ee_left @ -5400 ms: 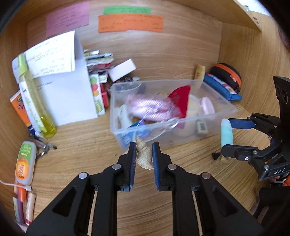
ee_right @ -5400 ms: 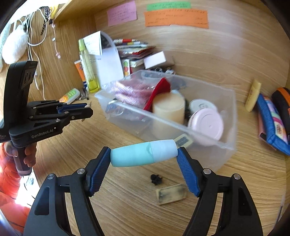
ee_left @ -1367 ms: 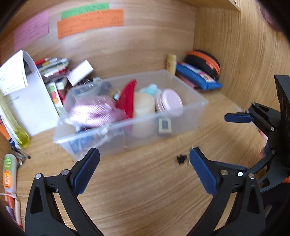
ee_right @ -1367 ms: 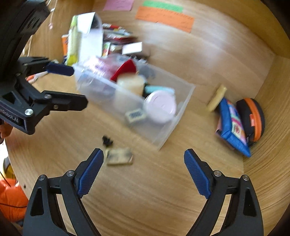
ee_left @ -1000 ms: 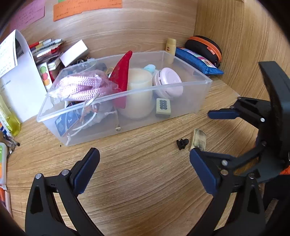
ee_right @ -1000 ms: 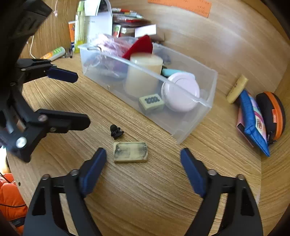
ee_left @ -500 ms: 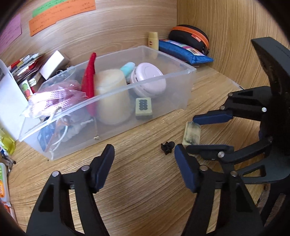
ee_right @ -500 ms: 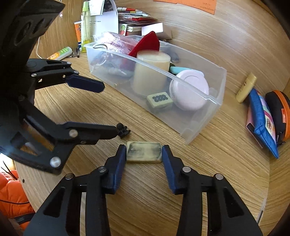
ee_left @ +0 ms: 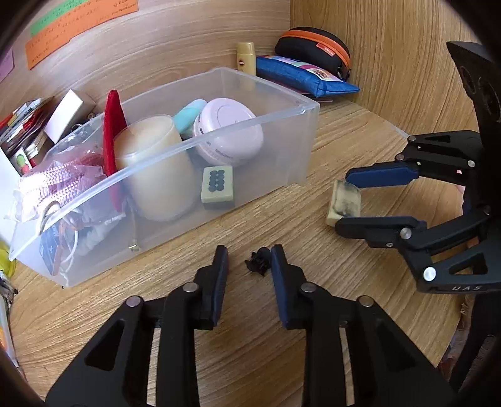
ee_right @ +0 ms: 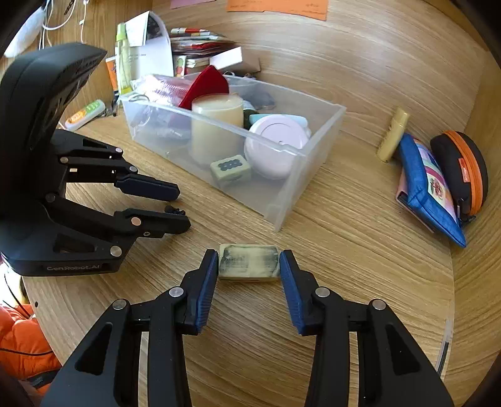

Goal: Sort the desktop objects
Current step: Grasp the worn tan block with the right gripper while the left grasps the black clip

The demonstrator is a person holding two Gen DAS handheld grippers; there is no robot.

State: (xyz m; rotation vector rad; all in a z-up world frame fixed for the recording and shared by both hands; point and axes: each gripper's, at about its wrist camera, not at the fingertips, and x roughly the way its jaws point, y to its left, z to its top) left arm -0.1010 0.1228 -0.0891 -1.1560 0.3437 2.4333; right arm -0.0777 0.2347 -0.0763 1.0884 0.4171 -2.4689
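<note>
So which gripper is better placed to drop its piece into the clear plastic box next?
Right gripper: its pads already clamp the smudged cream eraser. The left gripper is closing, its left pad short of the small black clip.

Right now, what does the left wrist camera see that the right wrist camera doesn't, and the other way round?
Only the left wrist view shows the green paper note on the wooden wall. Only the right wrist view shows the thin white cables hanging at the far left. Both show the clear plastic box, the smudged cream eraser gripped by the right hand-held gripper, and the small black plastic clip between the closing jaws of the left hand-held gripper, not yet pinched.
</note>
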